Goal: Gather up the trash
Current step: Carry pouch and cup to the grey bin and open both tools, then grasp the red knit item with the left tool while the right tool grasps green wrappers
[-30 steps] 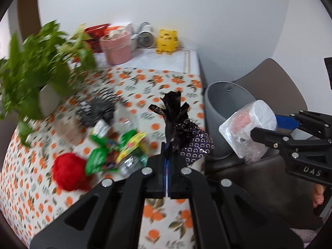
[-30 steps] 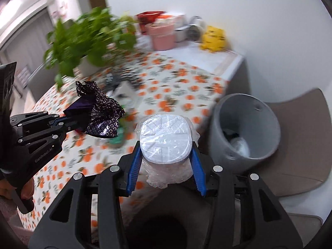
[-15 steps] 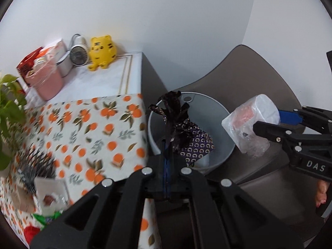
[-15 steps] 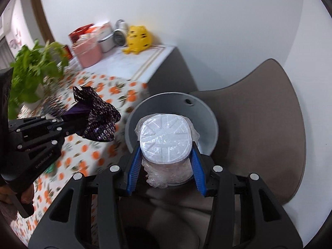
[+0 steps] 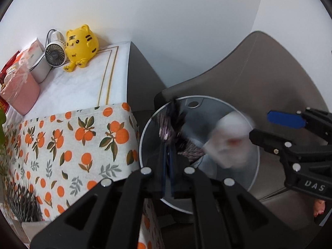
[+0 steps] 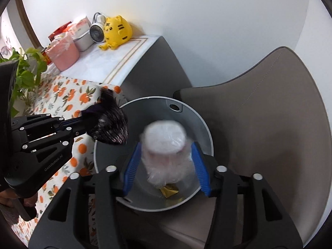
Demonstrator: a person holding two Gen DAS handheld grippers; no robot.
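Opening, the right gripper (image 6: 164,164) has its blue pads (image 6: 130,168) standing clear of a blurred plastic-wrapped cup (image 6: 165,143), which sits between them over the grey bin (image 6: 205,128). Its contents are too smeared to make out. The left gripper (image 5: 169,166) jaws are opening from near shut around a dark patterned wrapper (image 5: 174,128), above the bin's near rim. A yellow scrap (image 6: 169,191) lies deep inside. Beyond the bin: chair (image 6: 259,108) one side, orange-print tablecloth (image 5: 68,145) the other.
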